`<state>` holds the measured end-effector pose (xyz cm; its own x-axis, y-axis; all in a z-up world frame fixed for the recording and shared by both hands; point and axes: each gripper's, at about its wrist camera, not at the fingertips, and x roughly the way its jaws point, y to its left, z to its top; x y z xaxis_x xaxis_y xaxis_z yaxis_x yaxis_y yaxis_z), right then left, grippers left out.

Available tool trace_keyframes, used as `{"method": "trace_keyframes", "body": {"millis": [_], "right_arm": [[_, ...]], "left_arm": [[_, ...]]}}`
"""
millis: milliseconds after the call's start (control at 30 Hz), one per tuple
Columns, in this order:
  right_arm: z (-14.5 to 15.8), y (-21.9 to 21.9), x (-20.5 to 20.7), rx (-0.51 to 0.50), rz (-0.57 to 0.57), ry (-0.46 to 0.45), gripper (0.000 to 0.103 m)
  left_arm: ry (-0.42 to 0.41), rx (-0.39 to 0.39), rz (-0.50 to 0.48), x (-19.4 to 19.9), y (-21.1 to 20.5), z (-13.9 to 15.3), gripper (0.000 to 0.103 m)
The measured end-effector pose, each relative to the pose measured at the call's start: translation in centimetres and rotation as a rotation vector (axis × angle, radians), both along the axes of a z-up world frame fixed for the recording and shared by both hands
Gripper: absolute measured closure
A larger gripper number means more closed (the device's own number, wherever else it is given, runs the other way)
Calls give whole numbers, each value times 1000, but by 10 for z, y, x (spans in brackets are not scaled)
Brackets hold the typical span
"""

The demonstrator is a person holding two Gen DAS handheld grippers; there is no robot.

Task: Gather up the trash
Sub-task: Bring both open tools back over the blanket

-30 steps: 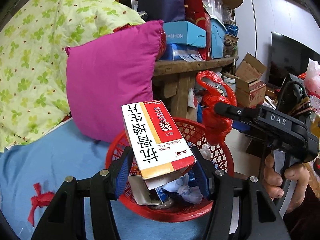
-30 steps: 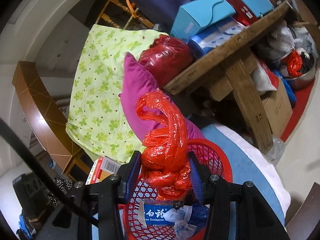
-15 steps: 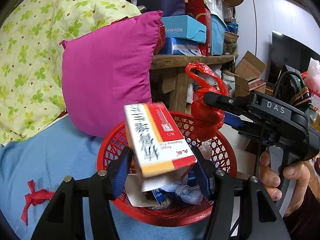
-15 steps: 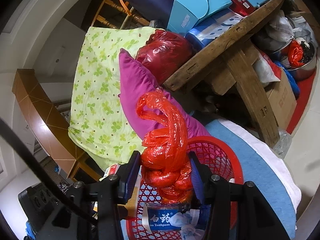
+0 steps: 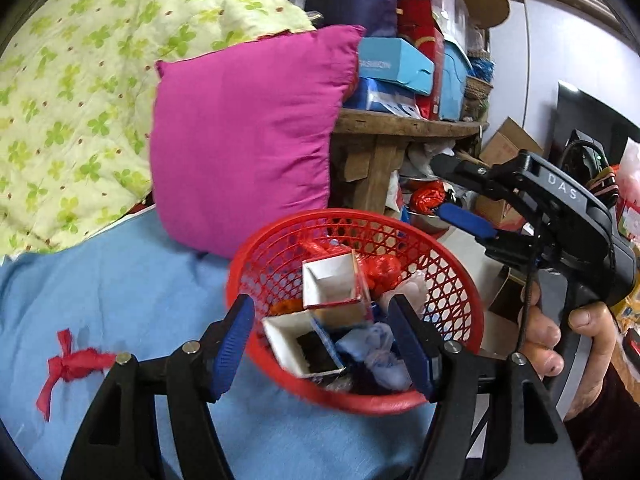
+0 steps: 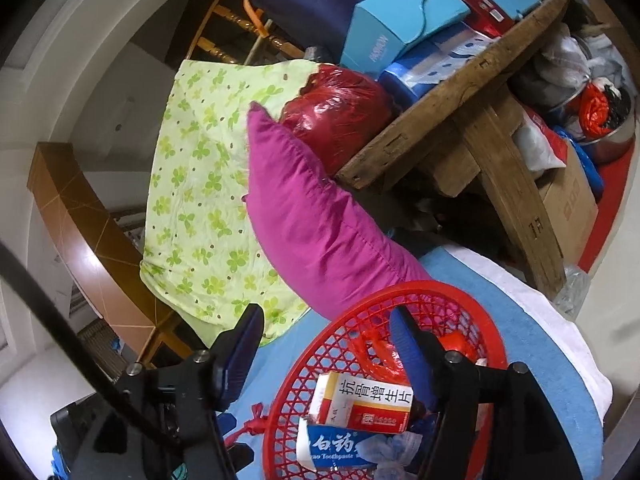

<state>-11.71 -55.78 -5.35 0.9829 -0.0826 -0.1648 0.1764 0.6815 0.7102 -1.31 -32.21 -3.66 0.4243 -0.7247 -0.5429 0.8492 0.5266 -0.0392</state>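
Boxes (image 5: pixel 334 286) lie in basket (image 5: pixel 460 280) before pillow (image 5: pixel 248 140).

Indoor light, even and fairly bright; no hard shadows. Both views show strong fisheye bending, with black corners around a round picture. Left wrist view: motion blur on the near rim of the red basket (image 5: pixel 360 404) and the trash inside; pink pillow (image 5: pixel 244 140) soft-edged. Glare patch on the dark screen (image 5: pixel 592 120) at right. Right wrist view sharper; shiny highlights on the red bag (image 6: pixel 340 116). Space under the wooden desk (image 6: pixel 452 92) is dim.
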Motion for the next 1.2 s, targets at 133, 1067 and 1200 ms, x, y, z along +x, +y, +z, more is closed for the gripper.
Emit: {"method": "trace_keyframes", "body": {"millis": [133, 1067, 1200], "right_arm": [[13, 20, 8, -56, 34, -1, 34], [-20, 276, 265, -405, 588, 312, 34], [-48, 285, 303, -426, 601, 365, 34]], "left_arm": [[6, -26, 33, 5, 27, -2, 32], [121, -7, 775, 176, 384, -81, 28], [200, -30, 822, 196, 409, -99, 28]]}}
